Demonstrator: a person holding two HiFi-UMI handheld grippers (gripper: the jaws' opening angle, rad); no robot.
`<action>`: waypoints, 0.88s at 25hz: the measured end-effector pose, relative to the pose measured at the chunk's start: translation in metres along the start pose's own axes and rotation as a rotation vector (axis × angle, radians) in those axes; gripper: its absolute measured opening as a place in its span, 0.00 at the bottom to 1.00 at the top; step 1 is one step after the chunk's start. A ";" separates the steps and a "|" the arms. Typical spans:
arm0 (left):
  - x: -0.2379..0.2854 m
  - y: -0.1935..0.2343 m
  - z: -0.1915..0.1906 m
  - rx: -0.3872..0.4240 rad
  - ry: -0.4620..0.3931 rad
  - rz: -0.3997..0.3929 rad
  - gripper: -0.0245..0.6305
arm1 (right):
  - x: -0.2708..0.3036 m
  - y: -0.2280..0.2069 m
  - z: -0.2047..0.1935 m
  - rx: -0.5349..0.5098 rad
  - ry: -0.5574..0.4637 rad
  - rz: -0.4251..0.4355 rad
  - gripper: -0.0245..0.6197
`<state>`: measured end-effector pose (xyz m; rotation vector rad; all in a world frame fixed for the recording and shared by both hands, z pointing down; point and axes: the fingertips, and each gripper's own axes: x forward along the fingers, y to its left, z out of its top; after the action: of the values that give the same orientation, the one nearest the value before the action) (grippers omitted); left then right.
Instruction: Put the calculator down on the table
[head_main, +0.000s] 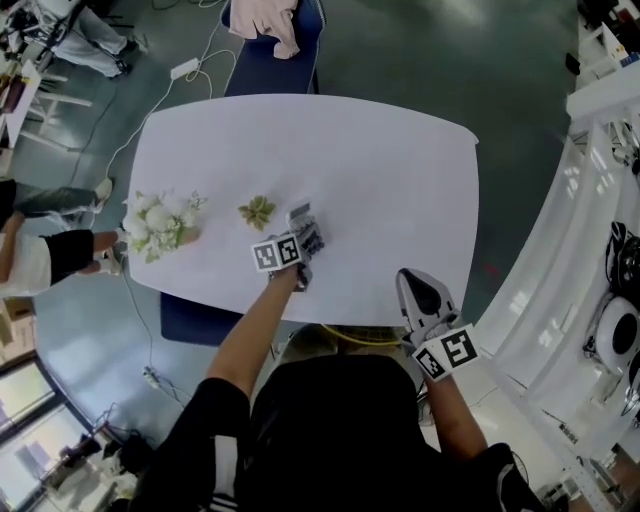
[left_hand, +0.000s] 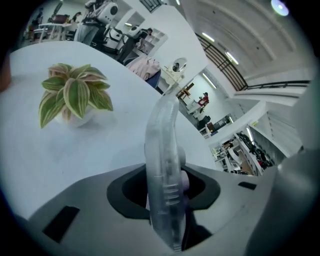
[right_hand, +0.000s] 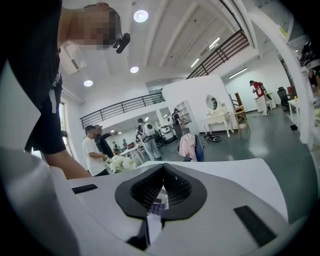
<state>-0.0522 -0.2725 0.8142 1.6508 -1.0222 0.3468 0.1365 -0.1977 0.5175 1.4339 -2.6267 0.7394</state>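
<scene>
The calculator (head_main: 306, 228) is a grey slab with a clear cover, low over the white table (head_main: 380, 170) near its front middle. My left gripper (head_main: 303, 242) is shut on its near end. In the left gripper view the calculator (left_hand: 164, 165) stands edge-on between the two dark pads, rising out in front of the left gripper (left_hand: 165, 194). My right gripper (head_main: 413, 280) hovers at the table's front edge, to the right of the calculator and apart from it. The right gripper (right_hand: 161, 192) has its jaws together, and I see nothing held between them.
A small green potted plant (head_main: 257, 211) sits just left of the calculator, and it shows again as a plant (left_hand: 75, 95) in the left gripper view. A white flower bunch (head_main: 158, 225) lies at the table's left edge. A chair with a pink garment (head_main: 270, 30) stands behind the table. A person (head_main: 40, 255) is at the left.
</scene>
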 end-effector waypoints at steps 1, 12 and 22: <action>0.000 0.003 0.000 -0.024 -0.004 0.021 0.26 | 0.000 -0.005 0.001 0.000 0.000 -0.004 0.04; -0.002 0.023 -0.006 0.023 0.025 0.193 0.46 | 0.004 -0.032 0.003 0.022 -0.002 -0.024 0.04; -0.022 0.032 -0.009 -0.011 0.003 0.196 0.49 | -0.002 -0.011 0.005 -0.029 -0.011 -0.012 0.04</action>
<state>-0.0869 -0.2554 0.8225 1.5427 -1.1850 0.4724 0.1474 -0.2031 0.5168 1.4490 -2.6239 0.6908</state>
